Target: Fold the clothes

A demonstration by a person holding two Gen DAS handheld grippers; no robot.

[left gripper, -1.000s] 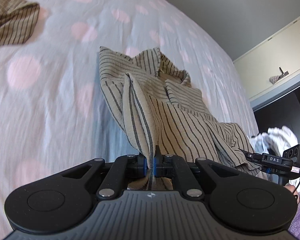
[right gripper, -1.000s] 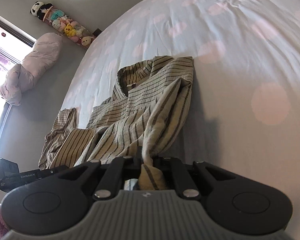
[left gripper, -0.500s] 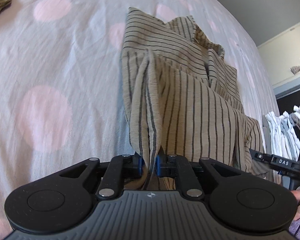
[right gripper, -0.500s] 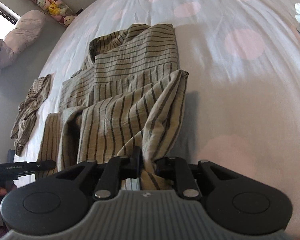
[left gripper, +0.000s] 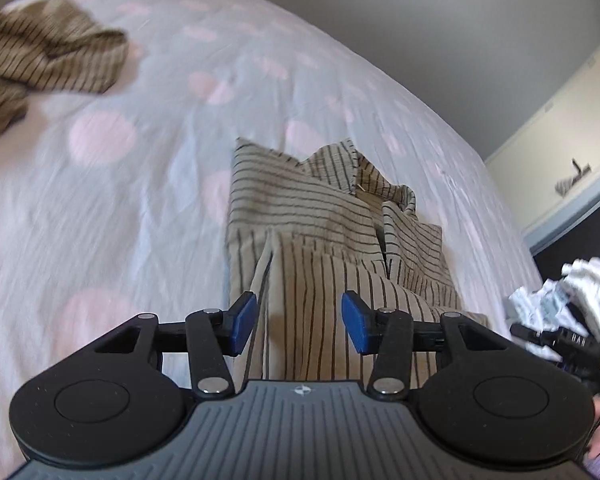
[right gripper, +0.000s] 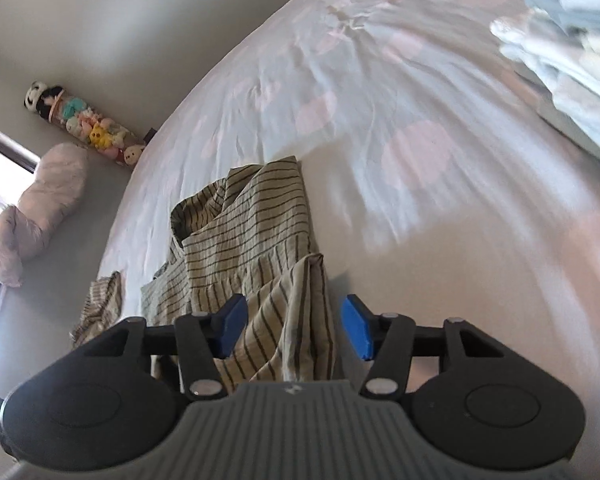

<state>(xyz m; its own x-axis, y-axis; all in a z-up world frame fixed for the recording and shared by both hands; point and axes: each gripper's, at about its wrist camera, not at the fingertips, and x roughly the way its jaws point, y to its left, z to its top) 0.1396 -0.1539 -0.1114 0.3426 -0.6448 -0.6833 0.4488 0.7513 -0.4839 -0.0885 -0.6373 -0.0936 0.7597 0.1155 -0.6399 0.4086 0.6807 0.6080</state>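
Left wrist view: a second striped garment (left gripper: 48,60) lies crumpled at the far left of the bed (left gripper: 100,208); its left part is cut off by the frame edge and blurred. The left gripper (left gripper: 299,322) has its fingers (left gripper: 242,322) spread apart, gripping nothing. The striped shirt (left gripper: 320,232) lies on the bedsheet directly ahead, its lower fold running between the blue pads and passing out of sight beneath the gripper body. Whether cloth touches either pad cannot be determined. At the far right, pale clothing (left gripper: 572,292) is blurred and partly hidden behind the other gripper's housing.

Right wrist view: a pillow (right gripper: 36,216) and a row of plush toys (right gripper: 84,124) sit at the left. The striped shirt (right gripper: 256,240) lies on the bed (right gripper: 440,208), collar end away. The right gripper (right gripper: 294,326) also has its fingers (right gripper: 354,326) apart, with a raised fold standing between them; the hem is hidden under the body. Light garments (right gripper: 564,48) at the upper right are smeared and cut off
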